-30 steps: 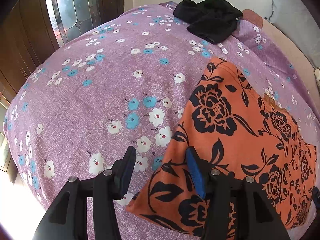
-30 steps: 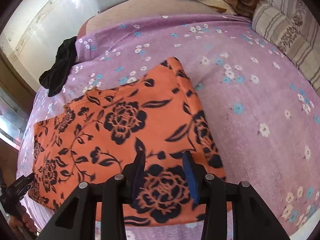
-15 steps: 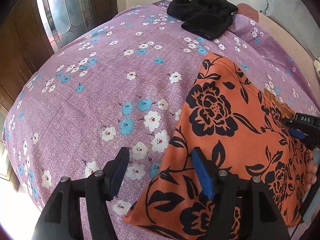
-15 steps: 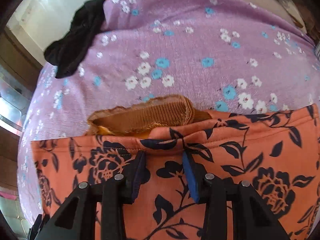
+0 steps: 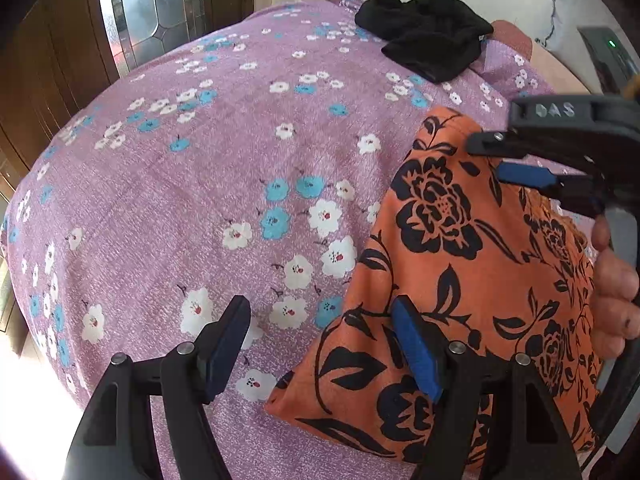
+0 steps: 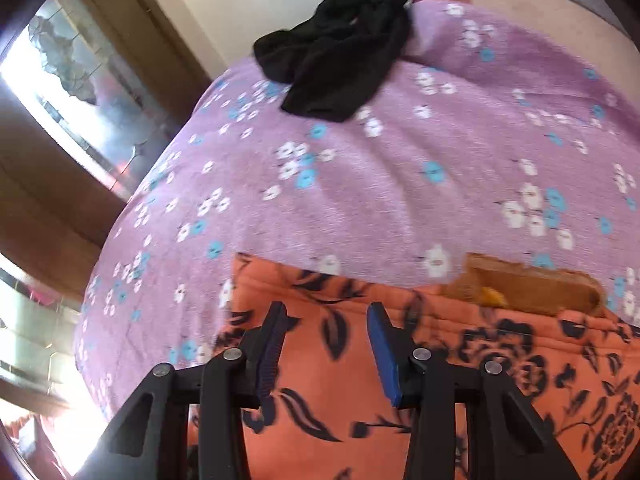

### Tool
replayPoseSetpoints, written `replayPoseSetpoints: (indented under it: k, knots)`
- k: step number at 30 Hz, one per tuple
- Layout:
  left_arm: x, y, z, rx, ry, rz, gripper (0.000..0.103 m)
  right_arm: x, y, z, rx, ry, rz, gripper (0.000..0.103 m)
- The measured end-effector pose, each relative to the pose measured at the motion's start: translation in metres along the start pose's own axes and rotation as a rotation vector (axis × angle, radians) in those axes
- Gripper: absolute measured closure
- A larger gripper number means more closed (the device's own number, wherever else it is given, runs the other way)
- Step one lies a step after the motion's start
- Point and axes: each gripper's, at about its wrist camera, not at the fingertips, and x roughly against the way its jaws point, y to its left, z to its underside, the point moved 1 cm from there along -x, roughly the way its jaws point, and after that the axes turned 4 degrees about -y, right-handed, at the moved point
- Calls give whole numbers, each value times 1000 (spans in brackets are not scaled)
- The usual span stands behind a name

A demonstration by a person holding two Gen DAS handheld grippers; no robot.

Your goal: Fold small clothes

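An orange garment with black flowers (image 5: 460, 260) lies flat on the purple flowered bedsheet (image 5: 200, 160). My left gripper (image 5: 320, 312) hangs over its near left corner. The jaws are opening; the cloth's edge lies below them and neither pad presses it. A hand (image 5: 616, 280) holds my right gripper (image 5: 490, 158) over the garment's far edge. In the right wrist view that gripper (image 6: 326, 314) stands open above the far left corner of the garment (image 6: 440, 380), nothing pinched. A brown inner band (image 6: 532, 288) shows at that edge.
A crumpled black garment (image 5: 424, 40) lies at the far end of the bed, also in the right wrist view (image 6: 340, 52). A wooden door with a glass pane (image 5: 152, 12) stands beyond the bed's left side. Bare sheet (image 6: 400, 180) spreads between the two garments.
The left jaws have spread wider over the same corner. The right gripper has swept left along the garment's far edge, rolled, and come into the left wrist view.
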Motion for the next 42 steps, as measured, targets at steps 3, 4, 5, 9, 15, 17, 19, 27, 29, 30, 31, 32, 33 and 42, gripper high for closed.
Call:
replayPoseSetpoints:
  k: [3,4,5,9,15,17,19,27,29,30,31,32,33,42]
  knots:
    - [-2,-2,-2,-14,-18,-14,29,-42,9,-5,8,73,55,59]
    - [-3,-3,-2,-24,-18,-16,29,-50,8,-8,5,68,60,59]
    - [-4,-4,-2,-23,-16,-15,28,-54,5,-13,-8,47,53,59]
    - [-4,3,-5,11,-2,9,28,-45,-4,-16,-103,32,15,59]
    - [2,35,-9,140,10,28,28,21,-15,14,-80,-65,-12,59]
    - [3,51,-10,193,18,22,28,46,-20,32,-61,-84,9,59]
    - [7,64,-8,231,13,5,28,67,-28,49,-52,-91,17,59]
    - [30,94,18,354,-8,113,30,116,-61,137,-17,-64,83,59]
    - [39,85,29,317,-30,148,35,110,-78,154,-41,-23,100,59]
    - [42,79,34,303,-34,177,42,103,-89,163,-56,14,120,59]
    - [44,72,40,291,-32,214,46,103,-98,170,-75,10,121,60]
    - [44,65,44,272,-22,241,48,110,-103,174,-89,-32,91,62]
    - [43,56,48,251,-11,256,48,118,-105,177,-102,-44,77,62]
    - [30,19,53,280,9,353,26,173,-148,209,-171,-226,40,60]
